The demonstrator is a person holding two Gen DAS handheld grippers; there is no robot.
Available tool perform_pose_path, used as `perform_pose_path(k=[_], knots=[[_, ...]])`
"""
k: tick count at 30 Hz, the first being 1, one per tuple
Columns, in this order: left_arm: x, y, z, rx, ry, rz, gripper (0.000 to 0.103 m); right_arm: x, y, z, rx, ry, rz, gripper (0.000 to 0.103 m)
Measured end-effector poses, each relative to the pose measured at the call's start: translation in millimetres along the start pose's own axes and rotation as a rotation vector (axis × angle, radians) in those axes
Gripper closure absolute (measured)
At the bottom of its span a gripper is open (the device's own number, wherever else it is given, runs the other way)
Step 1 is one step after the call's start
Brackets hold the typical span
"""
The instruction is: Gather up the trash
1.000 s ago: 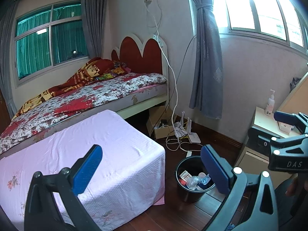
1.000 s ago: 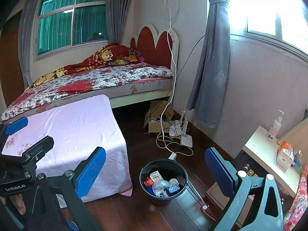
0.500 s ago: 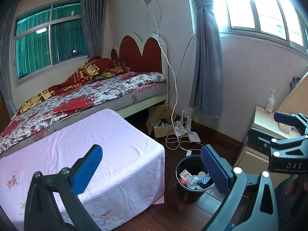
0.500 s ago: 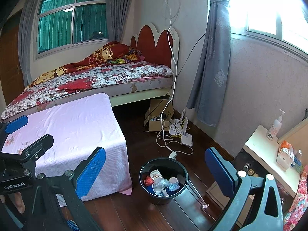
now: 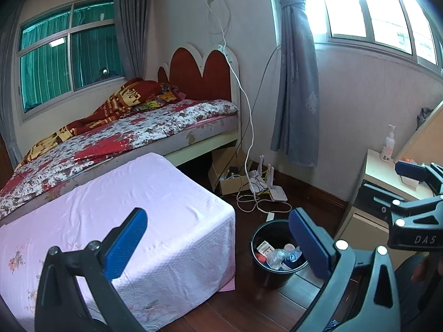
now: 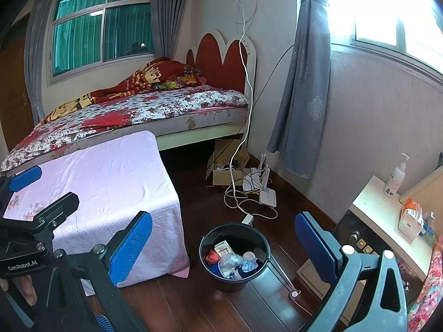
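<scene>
Your black trash bucket (image 6: pixel 218 278) sits upright on the floor, right of the pink-covered table, half full of wrappers and crumpled plastic (image 6: pixel 231 260).

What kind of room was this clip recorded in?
A home bedroom, most likely: a bed with a red scalloped headboard, curtained windows, and a black trash bucket standing on the dark wood floor.

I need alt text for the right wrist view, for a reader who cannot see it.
The open, empty right gripper hangs above a black trash bucket on dark wood floor; the bucket holds a small carton, crumpled plastic and other scraps. Left of it stands a pink-covered table, behind it a bed, with the left gripper at the left edge.
</scene>
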State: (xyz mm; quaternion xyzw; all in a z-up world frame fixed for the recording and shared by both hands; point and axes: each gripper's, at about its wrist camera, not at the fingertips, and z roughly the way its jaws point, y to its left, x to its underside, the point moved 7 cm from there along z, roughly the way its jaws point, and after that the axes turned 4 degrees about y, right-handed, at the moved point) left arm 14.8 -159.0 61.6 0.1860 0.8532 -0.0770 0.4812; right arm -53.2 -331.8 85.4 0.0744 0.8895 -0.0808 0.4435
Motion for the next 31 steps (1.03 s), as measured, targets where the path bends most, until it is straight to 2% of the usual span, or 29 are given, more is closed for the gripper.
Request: perform_pose_path(k=[24, 31], knots=[[-2.4, -6.5, 2.9, 0.025, -0.013, 0.020, 0.001, 16.2, 2.8, 5.5, 0.009, 0.012, 0.008, 0.000], [-4.7, -8.4, 4.6, 0.082, -0.009, 0.021, 0.001, 18.3, 2.7, 6.6, 0.011, 0.016, 0.010, 0.000]])
